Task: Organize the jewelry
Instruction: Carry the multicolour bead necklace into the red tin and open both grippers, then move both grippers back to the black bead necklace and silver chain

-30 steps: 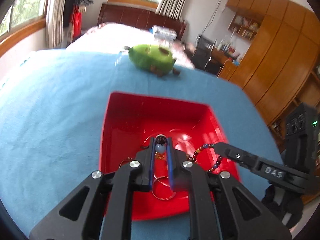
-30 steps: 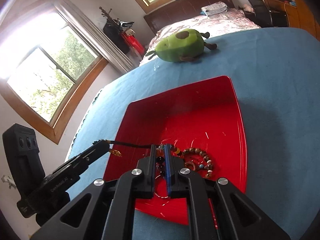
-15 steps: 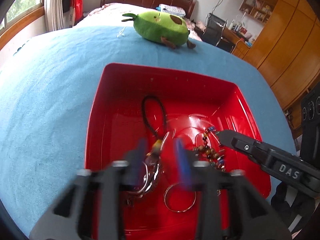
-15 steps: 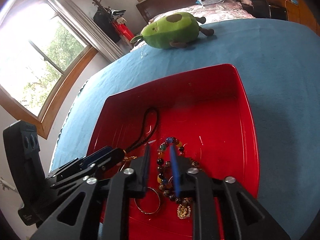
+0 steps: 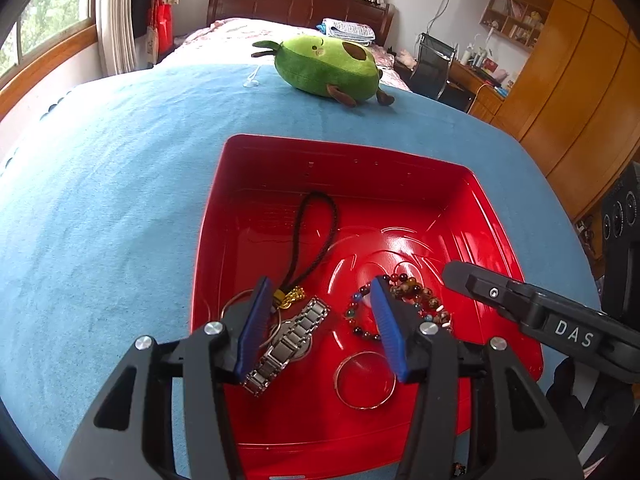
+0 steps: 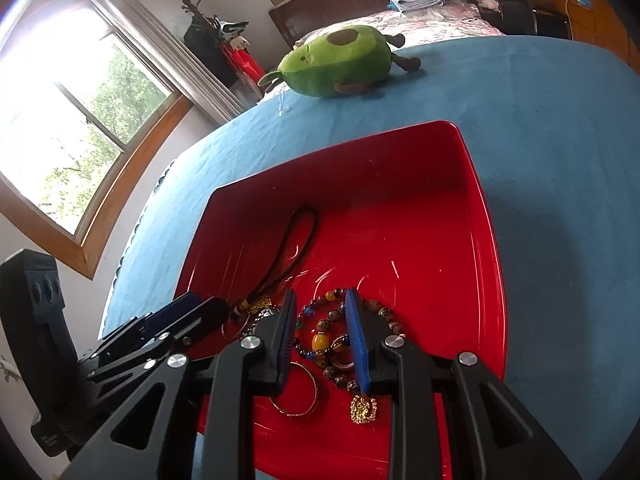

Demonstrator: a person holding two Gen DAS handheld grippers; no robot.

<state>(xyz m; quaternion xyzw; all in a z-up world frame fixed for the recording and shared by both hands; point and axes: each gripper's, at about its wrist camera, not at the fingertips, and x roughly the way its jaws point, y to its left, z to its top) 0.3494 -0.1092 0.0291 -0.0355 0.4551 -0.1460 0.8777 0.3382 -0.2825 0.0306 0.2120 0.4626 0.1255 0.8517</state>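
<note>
A red tray (image 5: 400, 160) (image 6: 460, 152) sits on the blue cloth and holds the jewelry. In it lie a black cord with a gold charm (image 5: 316, 216) (image 6: 296, 240), a silver watch band (image 5: 288, 344), a plain silver bangle (image 5: 365, 380) (image 6: 294, 394), bead bracelets (image 5: 416, 292) (image 6: 320, 340) and a gold pendant (image 6: 363, 408). My left gripper (image 5: 320, 300) is open and empty above the watch band. My right gripper (image 6: 320, 308) is open and empty above the bead bracelets; it also shows in the left wrist view (image 5: 460, 274).
A green avocado plush (image 5: 328, 68) (image 6: 340, 60) lies on the blue cloth (image 5: 100, 200) beyond the tray. A bed (image 5: 248, 28) stands behind, wooden cabinets (image 5: 568, 80) at the right, a window (image 6: 72, 112) at the left.
Both grippers were shut on jewelry above the tray. They opened, dropped the pieces into the tray and drew back slightly.
</note>
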